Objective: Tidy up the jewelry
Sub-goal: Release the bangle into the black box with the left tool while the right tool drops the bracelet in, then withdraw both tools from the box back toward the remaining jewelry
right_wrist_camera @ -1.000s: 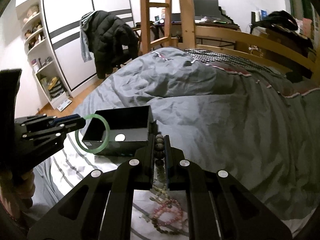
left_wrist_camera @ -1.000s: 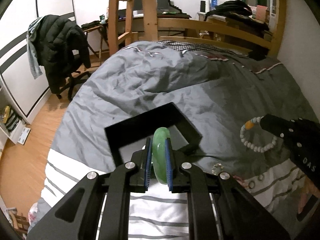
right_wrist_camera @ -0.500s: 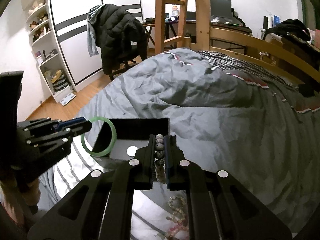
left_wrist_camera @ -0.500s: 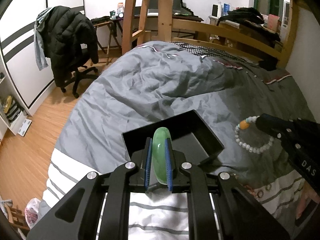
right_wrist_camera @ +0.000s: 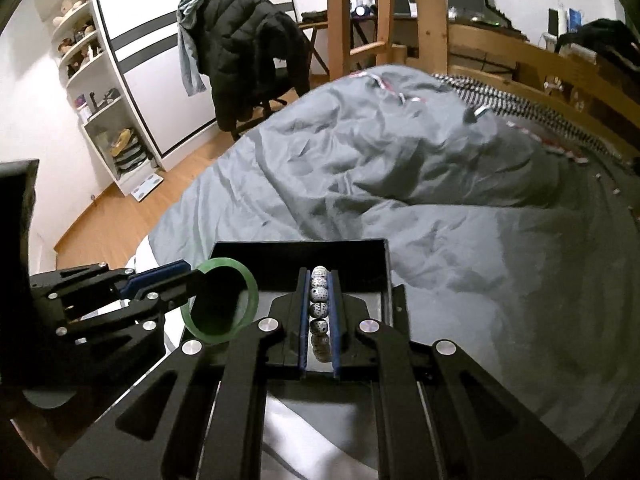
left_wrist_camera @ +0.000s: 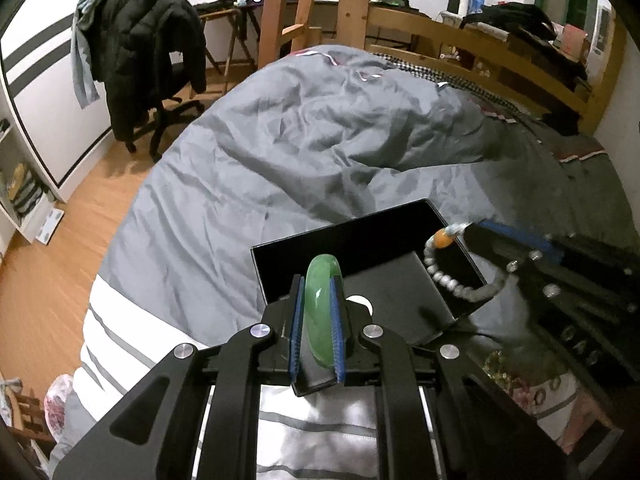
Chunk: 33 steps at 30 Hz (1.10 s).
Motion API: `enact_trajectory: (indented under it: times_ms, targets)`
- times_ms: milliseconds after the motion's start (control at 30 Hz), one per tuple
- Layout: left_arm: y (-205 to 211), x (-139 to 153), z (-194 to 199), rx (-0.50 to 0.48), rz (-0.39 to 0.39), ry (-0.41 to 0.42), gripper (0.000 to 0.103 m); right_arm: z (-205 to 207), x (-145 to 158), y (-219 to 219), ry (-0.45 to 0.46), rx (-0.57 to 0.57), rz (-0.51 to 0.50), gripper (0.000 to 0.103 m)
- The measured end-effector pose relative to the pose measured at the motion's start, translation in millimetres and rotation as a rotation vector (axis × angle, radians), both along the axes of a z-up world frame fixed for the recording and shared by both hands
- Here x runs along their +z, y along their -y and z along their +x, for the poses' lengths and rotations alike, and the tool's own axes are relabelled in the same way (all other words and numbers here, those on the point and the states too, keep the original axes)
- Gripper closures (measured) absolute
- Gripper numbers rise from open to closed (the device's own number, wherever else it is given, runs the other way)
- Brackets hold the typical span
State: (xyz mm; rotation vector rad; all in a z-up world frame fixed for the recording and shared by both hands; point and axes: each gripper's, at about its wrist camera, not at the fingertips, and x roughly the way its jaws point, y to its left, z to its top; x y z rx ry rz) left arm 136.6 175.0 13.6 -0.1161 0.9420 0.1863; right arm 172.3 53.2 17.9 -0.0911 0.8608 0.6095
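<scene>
An open black box [left_wrist_camera: 360, 240] [right_wrist_camera: 304, 254] lies on the grey duvet near the bed's foot. My left gripper [left_wrist_camera: 318, 300] is shut on a green jade bangle [left_wrist_camera: 320, 308], held edge-on over the box's near side. From the right wrist view the bangle [right_wrist_camera: 220, 320] hangs as a ring at the box's left rim, held by the left gripper [right_wrist_camera: 192, 280]. My right gripper [right_wrist_camera: 319, 292] is shut on a bracelet of speckled grey beads [right_wrist_camera: 319, 304] above the box. In the left wrist view that bead bracelet [left_wrist_camera: 452, 276], with one orange bead, dangles from the right gripper [left_wrist_camera: 468, 232] over the box's right corner.
More jewelry, pink and gold pieces [left_wrist_camera: 508, 372], lies on the white striped sheet at the lower right. The grey duvet [left_wrist_camera: 320, 140] rises in folds beyond the box. A chair with a black jacket [left_wrist_camera: 144, 64] stands on the wooden floor left of the bed. A wooden bed frame [left_wrist_camera: 480, 48] runs along the far side.
Both grippers have moved toward the black box and lowered, each still holding its piece. The bead bracelet now hangs over the box's right corner instead of out over the duvet.
</scene>
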Motion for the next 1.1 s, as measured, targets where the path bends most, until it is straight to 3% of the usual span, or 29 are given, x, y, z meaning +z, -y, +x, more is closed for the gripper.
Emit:
enact_trajectory:
  times_ms: [267, 467, 500, 533, 567, 633, 667, 733, 967, 1100]
  targets:
    - [-8, -9, 7, 0.029, -0.026, -0.030, 0.090, 10, -27, -4, -0.044, 0.023, -0.013, 0.093]
    - [-9, -1, 4, 0.027, -0.054, 0.006, 0.090, 9, -25, 4, -0.064, 0.033, 0.028, 0.092]
    - [-10, 1, 2, 0.035, -0.053, 0.014, 0.089, 9, -23, 4, -0.064, 0.035, 0.029, 0.091]
    - [-11, 1, 2, 0.039, -0.053, 0.016, 0.081, 8, -22, 4, -0.063, 0.035, 0.028, 0.090]
    - [-13, 3, 0, 0.046, -0.057, 0.021, 0.067, 8, -20, 5, -0.060, 0.032, 0.027, 0.083]
    - [-15, 6, -2, 0.059, -0.057, 0.038, 0.049, 5, -14, 8, -0.049, 0.032, 0.044, 0.052]
    - [-15, 8, -3, 0.061, -0.056, 0.050, 0.046, 2, -9, 12, -0.024, 0.024, 0.060, 0.027]
    - [-13, 13, -6, 0.053, -0.056, 0.070, 0.042, -5, 0, 20, 0.026, 0.000, 0.075, 0.013]
    - [10, 19, -23, -0.016, -0.046, 0.111, 0.022, -25, 15, 53, 0.080, -0.055, 0.017, 0.005]
    - [31, 18, -37, -0.096, -0.073, 0.122, 0.020, -38, 21, 82, 0.100, -0.093, 0.013, 0.004]
